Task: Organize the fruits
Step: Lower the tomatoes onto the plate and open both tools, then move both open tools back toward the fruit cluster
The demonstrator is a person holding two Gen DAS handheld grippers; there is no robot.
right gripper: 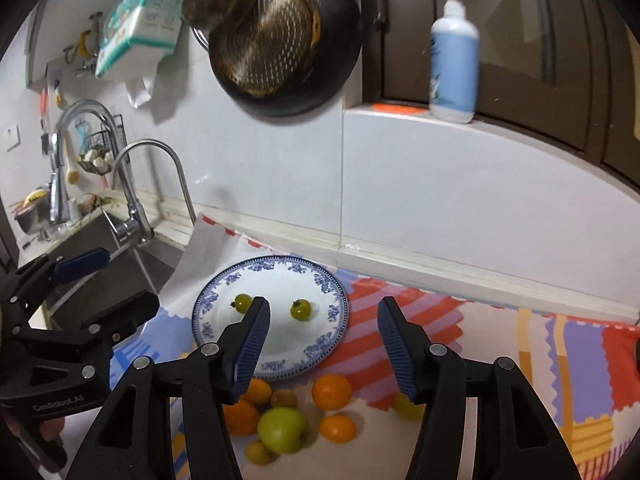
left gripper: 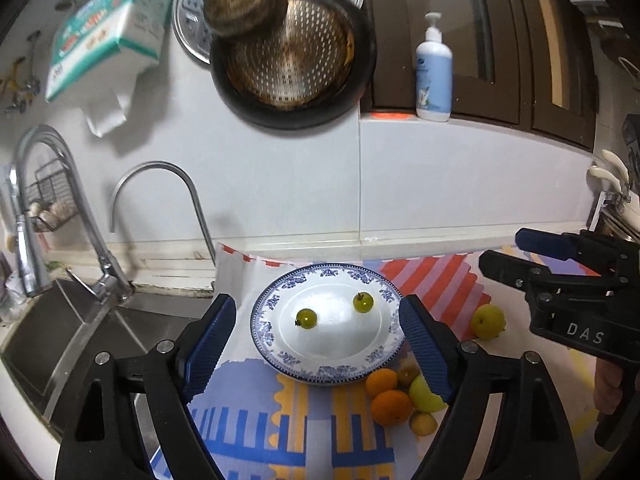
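A blue-and-white plate [left gripper: 382,292] [right gripper: 208,326] sits on a patterned cloth and holds two small green fruits [left gripper: 307,318] [left gripper: 363,303] [right gripper: 301,309]. Beside its near right rim lies a pile of oranges [left gripper: 391,407] [right gripper: 331,391], a green apple [right gripper: 281,429] [left gripper: 423,396] and small yellow fruits [left gripper: 487,321] [right gripper: 408,407]. My left gripper [left gripper: 316,344] is open and empty, its jaws either side of the plate; it also shows in the right wrist view [right gripper: 108,280]. My right gripper [right gripper: 322,344] is open and empty above the pile; it shows at the right of the left wrist view [left gripper: 504,252].
A steel sink [left gripper: 80,332] with two faucets [left gripper: 160,200] lies left of the cloth. A pan with a strainer [left gripper: 292,56] and a tissue pack [left gripper: 108,28] hang on the tiled wall. A lotion bottle [left gripper: 434,72] stands on the window ledge.
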